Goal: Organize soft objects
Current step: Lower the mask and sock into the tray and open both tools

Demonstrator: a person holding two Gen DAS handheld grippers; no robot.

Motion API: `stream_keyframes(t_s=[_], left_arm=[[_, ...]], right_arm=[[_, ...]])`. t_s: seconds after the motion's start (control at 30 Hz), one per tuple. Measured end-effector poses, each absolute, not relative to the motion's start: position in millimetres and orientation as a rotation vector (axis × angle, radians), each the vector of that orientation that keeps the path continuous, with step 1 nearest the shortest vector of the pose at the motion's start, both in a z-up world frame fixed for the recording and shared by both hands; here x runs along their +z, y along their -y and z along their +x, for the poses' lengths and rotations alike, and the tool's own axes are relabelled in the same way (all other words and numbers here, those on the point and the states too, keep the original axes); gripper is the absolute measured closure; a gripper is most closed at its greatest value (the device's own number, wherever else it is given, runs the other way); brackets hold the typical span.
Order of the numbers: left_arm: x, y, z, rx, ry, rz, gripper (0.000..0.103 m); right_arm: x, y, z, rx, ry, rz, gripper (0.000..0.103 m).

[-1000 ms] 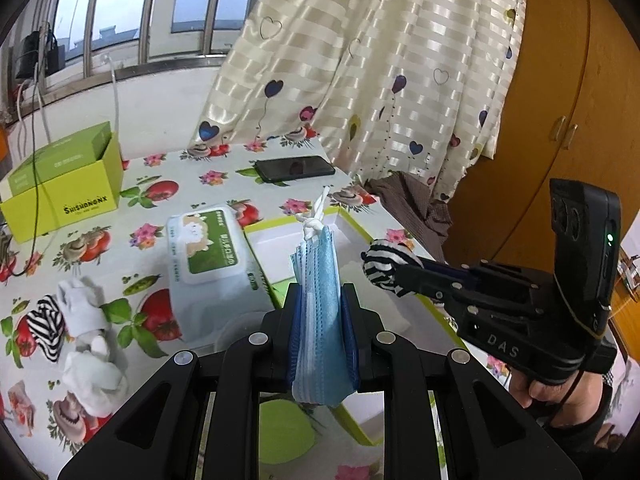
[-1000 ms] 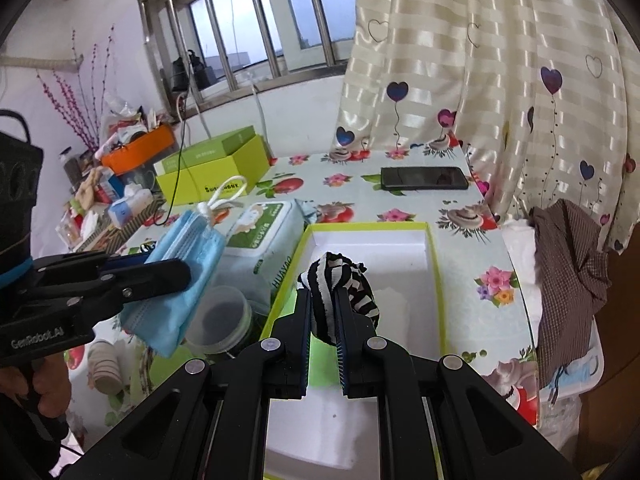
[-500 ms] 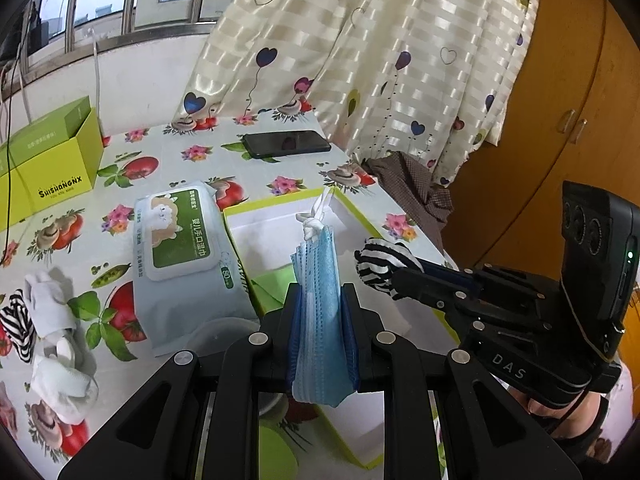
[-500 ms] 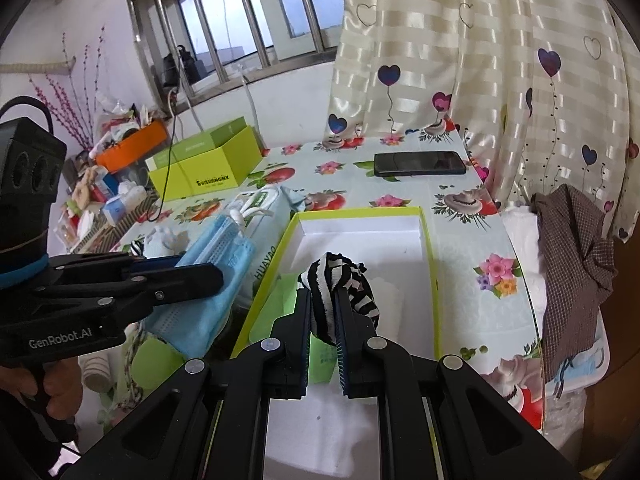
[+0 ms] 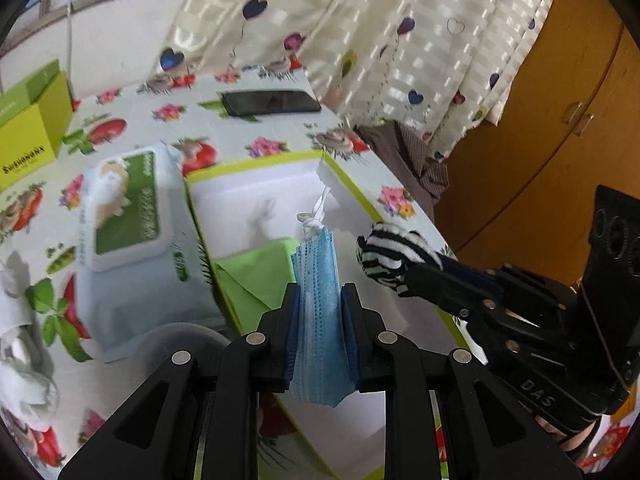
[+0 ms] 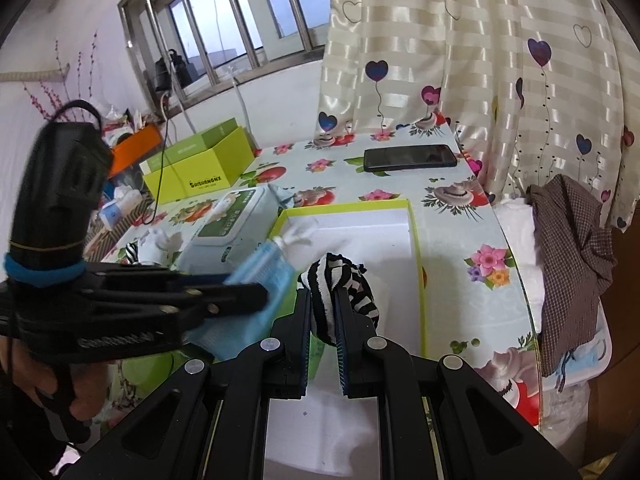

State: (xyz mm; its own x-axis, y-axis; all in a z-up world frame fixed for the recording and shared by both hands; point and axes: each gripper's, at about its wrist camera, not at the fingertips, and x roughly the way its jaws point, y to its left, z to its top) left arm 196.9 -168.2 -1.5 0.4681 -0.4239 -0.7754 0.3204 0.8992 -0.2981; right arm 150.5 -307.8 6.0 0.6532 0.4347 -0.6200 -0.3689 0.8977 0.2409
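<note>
My left gripper (image 5: 319, 294) holds a folded blue face mask (image 5: 318, 332) upright between its pads, its white ear loops knotted on top. The jaws are opening, and the pads still touch the mask on both sides. The mask hangs over the near left part of the white box with a green rim (image 5: 256, 157), above a green sheet (image 5: 256, 276) inside it. My right gripper (image 6: 323, 300) is shut on a black-and-white striped sock (image 6: 354, 290) over the same box (image 6: 417, 240). In the right wrist view the left gripper (image 6: 244, 294) and mask (image 6: 262, 276) sit just left of the sock.
A pack of wet wipes (image 5: 128, 208) lies against the box's left side, with a round grey container (image 5: 180, 334) near it. White and striped socks (image 5: 20, 344) lie at the far left. A phone (image 5: 272, 102), a green carton (image 5: 28, 136) and a brown checked cloth (image 6: 572, 240) are around.
My left gripper has come down and forward with the mask, closer over the box. The right gripper with the sock has hardly moved.
</note>
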Motion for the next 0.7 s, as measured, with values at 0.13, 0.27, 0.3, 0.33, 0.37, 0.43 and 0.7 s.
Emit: stream_keyframes(t_s=[0.13, 0.27, 0.3, 0.33, 0.37, 0.43, 0.7], left_arm=[[-9.3, 171.7, 199.6, -0.471, -1.007, -0.12, 0.068], [-10.0, 168.8, 200.1, -0.471, -1.007, -0.141, 0.061], [-9.3, 168.2, 199.9, -0.468, -1.004, -0.143, 0.061], [-8.3, 167.4, 199.4, -0.468, -1.0, -0.146, 0.061], [-6.6, 166.0, 198.8, -0.469, -0.995, -0.153, 0.061], [-1.9, 162.6, 197.4, -0.474, -0.982, -0.171, 0.061], [20.2, 145.8, 182.7, -0.444, -0.918, -0.179, 0.061]], right_arm=[[5.3, 309.4, 149.7, 0.455, -0.73, 0.1, 0.092], [4.9, 310.6, 149.1, 0.453, -0.73, 0.1, 0.092], [4.9, 311.0, 149.1, 0.454, -0.73, 0.101, 0.092], [4.9, 311.0, 149.0, 0.454, -0.729, 0.099, 0.092], [4.8, 311.5, 148.5, 0.454, -0.729, 0.099, 0.092], [4.9, 312.0, 145.5, 0.456, -0.728, 0.096, 0.092], [4.1, 297.0, 133.9, 0.485, -0.742, 0.07, 0.092]])
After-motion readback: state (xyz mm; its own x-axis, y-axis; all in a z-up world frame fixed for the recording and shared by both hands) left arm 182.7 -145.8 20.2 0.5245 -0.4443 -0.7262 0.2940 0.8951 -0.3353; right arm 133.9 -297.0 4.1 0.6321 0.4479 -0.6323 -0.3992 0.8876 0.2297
